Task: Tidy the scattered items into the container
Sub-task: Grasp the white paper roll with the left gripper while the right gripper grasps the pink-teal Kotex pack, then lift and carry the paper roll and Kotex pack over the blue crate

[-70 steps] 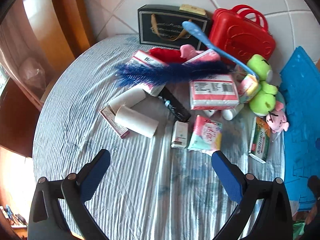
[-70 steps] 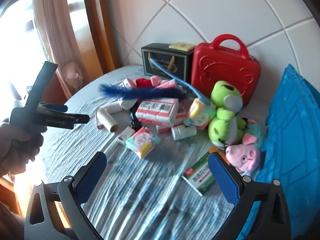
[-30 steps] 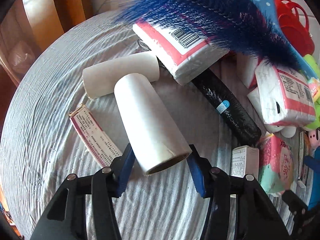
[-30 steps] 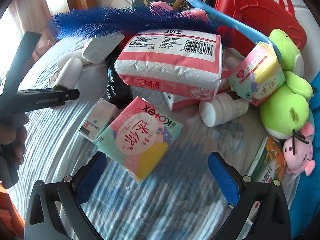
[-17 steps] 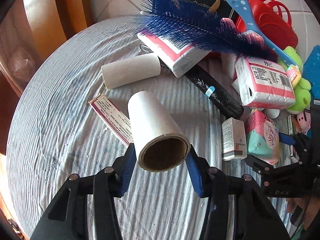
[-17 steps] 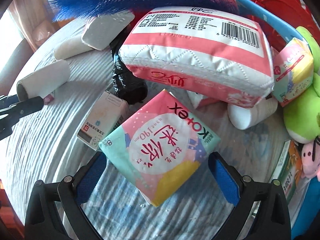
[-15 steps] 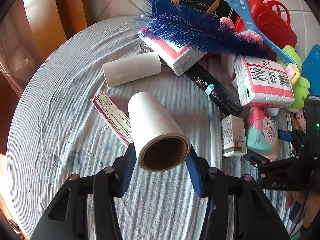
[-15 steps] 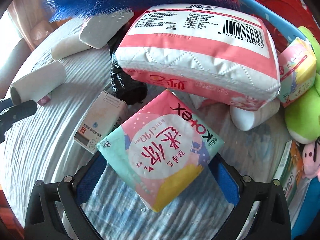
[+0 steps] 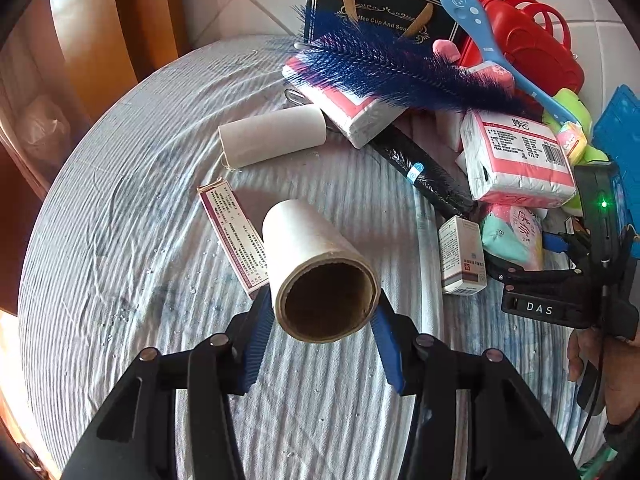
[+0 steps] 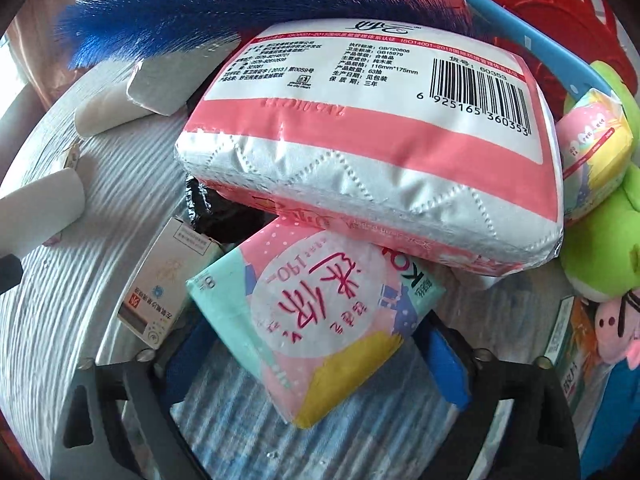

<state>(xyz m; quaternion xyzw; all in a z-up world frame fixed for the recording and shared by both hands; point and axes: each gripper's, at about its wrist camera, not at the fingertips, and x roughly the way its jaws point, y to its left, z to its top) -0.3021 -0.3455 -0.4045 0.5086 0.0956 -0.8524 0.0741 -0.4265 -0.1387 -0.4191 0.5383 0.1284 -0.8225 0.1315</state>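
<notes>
My left gripper (image 9: pixel 320 324) is shut on a white roll with a cardboard core (image 9: pixel 316 268) and holds it above the round table (image 9: pixel 120 240). My right gripper (image 10: pixel 316 356) has its blue pads on both sides of a pink and teal Kotex pack (image 10: pixel 320 316), which lies on the cloth partly under a pink and white tissue pack (image 10: pixel 372 148). The right gripper also shows in the left wrist view (image 9: pixel 560 280) at the Kotex pack (image 9: pixel 512 232). A blue container (image 9: pixel 620 120) shows at the right edge.
On the table lie a second white roll (image 9: pixel 272 136), a flat medicine box (image 9: pixel 236 236), a small white box (image 9: pixel 460 256), a black roll (image 9: pixel 424 172), a blue brush (image 9: pixel 400 68), a black gift bag (image 9: pixel 376 16), a red case (image 9: pixel 532 48) and plush toys (image 10: pixel 600 240).
My left gripper closed on the white roll and lifted it off the table. My right gripper moved in and its fingers closed in around the Kotex pack.
</notes>
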